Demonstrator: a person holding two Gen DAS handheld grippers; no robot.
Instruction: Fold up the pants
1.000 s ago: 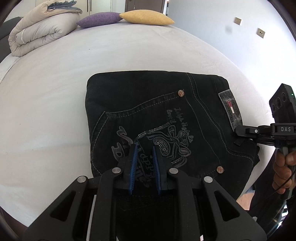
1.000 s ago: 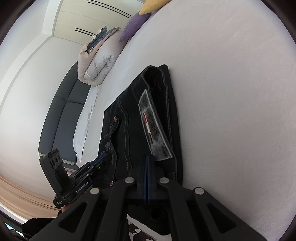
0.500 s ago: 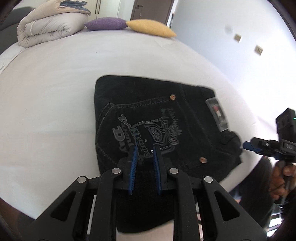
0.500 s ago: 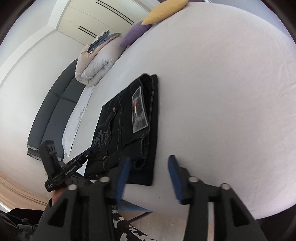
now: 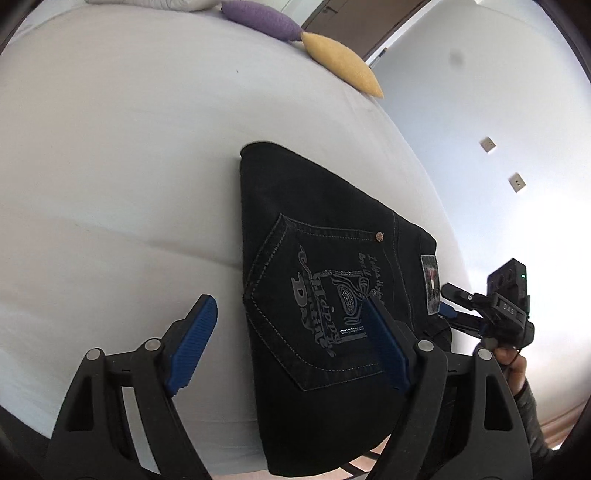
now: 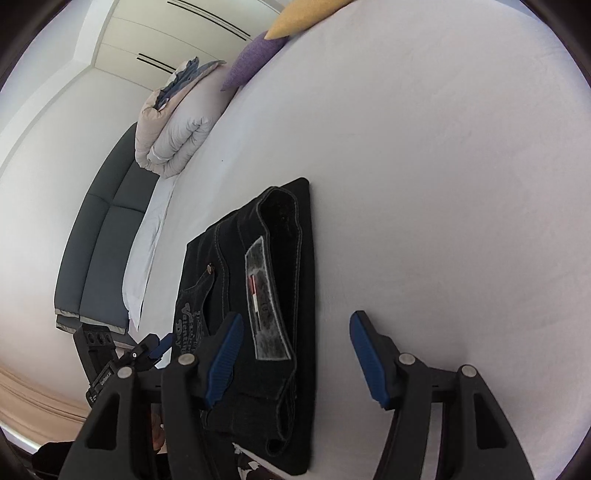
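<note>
Black jeans (image 5: 332, 229), folded into a compact rectangle, lie on the white bed (image 5: 110, 147) with a back pocket and printed lettering facing up. My left gripper (image 5: 290, 308) hovers over the near left edge of the jeans; its jaws are opening and the blue pads do not touch the cloth. In the right wrist view the jeans (image 6: 280, 221) show their waistband and grey label. My right gripper (image 6: 295, 321) hangs over that end, jaws still opening, with nothing pressed between the pads. Each gripper also shows in the other view: the right gripper (image 5: 445, 302), the left gripper (image 6: 157, 345).
A purple pillow (image 5: 258, 16) and a yellow pillow (image 5: 343, 62) lie at the far end of the bed. A rolled duvet (image 6: 173, 136) sits beside them, with a dark sofa (image 6: 99, 240) beyond. A person's hand (image 5: 513, 365) holds the right gripper at the bed's edge.
Both grippers went from shut to wide open and drew back from the jeans. The left one rolled, so its view tilted. The jeans stay folded on the bed.
</note>
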